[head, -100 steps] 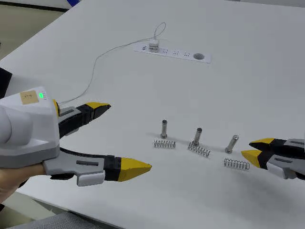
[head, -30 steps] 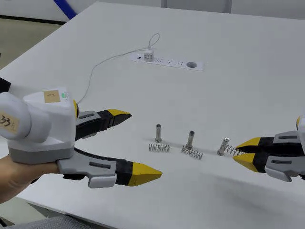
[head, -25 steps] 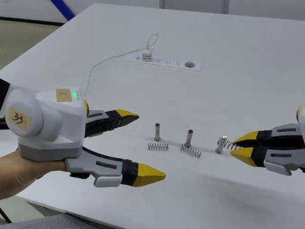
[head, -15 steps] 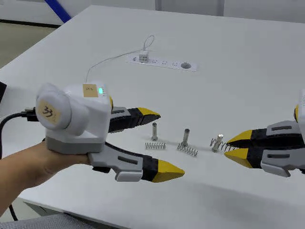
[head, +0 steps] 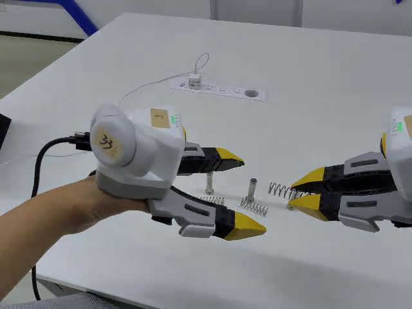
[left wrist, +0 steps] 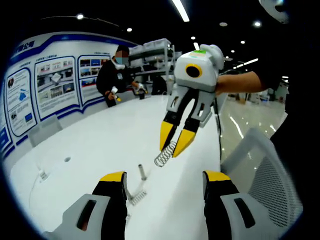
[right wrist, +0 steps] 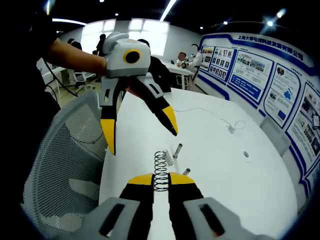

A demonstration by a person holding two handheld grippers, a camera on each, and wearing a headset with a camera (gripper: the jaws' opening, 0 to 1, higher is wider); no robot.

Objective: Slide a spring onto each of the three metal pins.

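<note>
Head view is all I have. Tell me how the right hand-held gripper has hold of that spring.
Observer: In the right gripper view, the right hand-held gripper nips one end of the silver coil spring between its yellow tips. The rest of the spring sticks straight out ahead.
Operator: Now give me the nearest pin.
Observer: A short metal pin shows just beside the tip, outside the coils, so the spring is not on it yet.
Operator: Check the spring's height.
Observer: In the left gripper view it slants down from the tips, and its free end looks short of the white table.
</note>
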